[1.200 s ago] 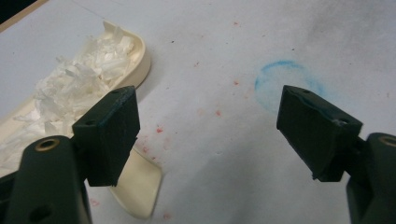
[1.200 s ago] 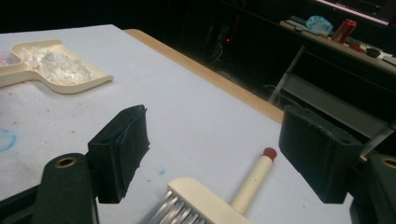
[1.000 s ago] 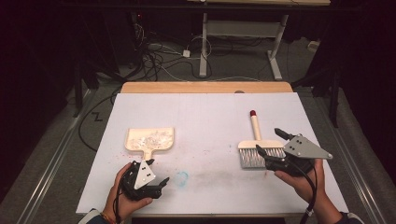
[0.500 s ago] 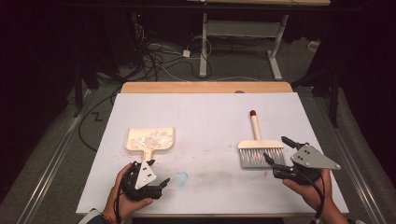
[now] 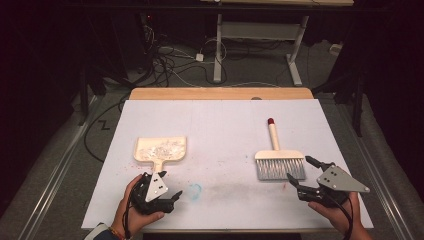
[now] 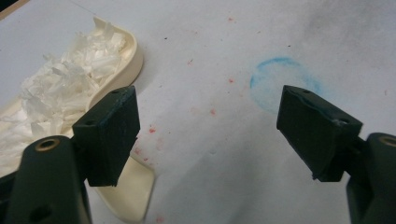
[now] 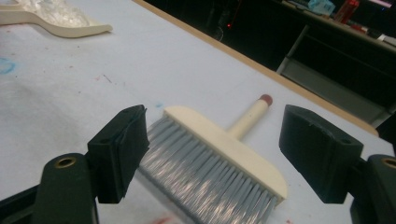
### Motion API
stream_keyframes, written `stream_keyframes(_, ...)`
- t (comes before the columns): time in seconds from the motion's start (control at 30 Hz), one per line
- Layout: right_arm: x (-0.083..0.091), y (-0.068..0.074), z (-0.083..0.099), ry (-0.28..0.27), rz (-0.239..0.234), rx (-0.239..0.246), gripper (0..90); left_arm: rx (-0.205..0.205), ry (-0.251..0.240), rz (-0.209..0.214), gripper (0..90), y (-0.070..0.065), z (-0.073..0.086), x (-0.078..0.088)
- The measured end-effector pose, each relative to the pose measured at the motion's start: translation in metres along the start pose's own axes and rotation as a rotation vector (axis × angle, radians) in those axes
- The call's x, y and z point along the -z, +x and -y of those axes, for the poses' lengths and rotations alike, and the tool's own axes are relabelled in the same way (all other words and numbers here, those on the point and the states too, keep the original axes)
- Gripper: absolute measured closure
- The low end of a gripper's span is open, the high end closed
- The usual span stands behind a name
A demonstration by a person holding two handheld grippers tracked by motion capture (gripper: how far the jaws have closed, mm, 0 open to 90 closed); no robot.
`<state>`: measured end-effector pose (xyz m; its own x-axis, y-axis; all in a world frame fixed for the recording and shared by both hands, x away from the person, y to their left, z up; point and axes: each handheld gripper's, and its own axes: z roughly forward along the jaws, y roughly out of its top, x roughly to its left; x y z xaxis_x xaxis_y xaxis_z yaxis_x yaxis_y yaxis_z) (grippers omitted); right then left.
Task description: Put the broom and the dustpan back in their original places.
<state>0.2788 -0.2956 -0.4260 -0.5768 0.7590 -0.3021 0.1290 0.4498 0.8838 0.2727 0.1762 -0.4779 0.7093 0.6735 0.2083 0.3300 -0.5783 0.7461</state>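
A cream dustpan (image 5: 160,150) full of white shreds (image 6: 60,91) lies on the white sheet at the left. Its short handle points toward my left gripper (image 5: 167,192), which is open just below it; in the left gripper view the handle (image 6: 133,193) sits by the left jaw. A cream brush (image 5: 277,157) with grey bristles (image 7: 205,172) and a red-tipped handle lies flat at the right. My right gripper (image 5: 302,172) stands open just right of and below the bristles, holding nothing; the brush head lies beyond its jaws, apart from them.
A faint blue ring (image 5: 194,189) and small red specks mark the white sheet (image 5: 215,125). A wooden table edge (image 5: 220,93) runs along the back. Cables and desk legs (image 5: 217,45) lie on the floor beyond.
My right gripper has let go of the brush and drawn back toward the near right edge, jaws opening. The brush stays flat where it was. The left gripper has not moved.
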Motion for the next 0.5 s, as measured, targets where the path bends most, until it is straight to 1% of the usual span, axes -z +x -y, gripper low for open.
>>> stream_keyframes(0.07,0.0,0.0,0.004,0.004,-0.001,0.004,24.5,-0.001,0.003,0.0,20.8,0.0,0.0,-0.001)
stream_keyframes(0.13,0.001,0.0,0.008,0.003,-0.006,-0.009,24.5,-0.001,0.006,0.005,20.7,0.0,0.0,-0.002)
stream_keyframes(0.17,0.001,0.001,0.011,0.008,0.002,-0.014,24.5,-0.002,0.007,0.004,20.7,0.0,0.0,-0.002)
stream_keyframes(0.23,0.002,0.001,0.016,0.006,-0.006,-0.018,24.5,0.0,0.006,0.003,20.8,0.0,-0.001,-0.002)
stream_keyframes(0.3,0.002,0.003,0.022,0.021,-0.003,-0.013,24.5,0.0,0.003,0.002,20.7,0.0,-0.001,-0.002)
stream_keyframes(0.4,0.001,0.005,0.028,0.038,-0.009,-0.023,24.3,-0.003,0.005,0.001,20.7,-0.001,-0.001,-0.002)
stream_keyframes(0.43,0.001,0.006,0.03,0.047,-0.018,-0.02,24.1,-0.003,0.004,0.0,20.7,-0.001,-0.001,-0.001)
stream_keyframes(0.5,0.001,0.008,0.03,0.052,-0.012,-0.013,23.7,-0.003,0.003,-0.001,20.7,-0.001,-0.001,-0.001)
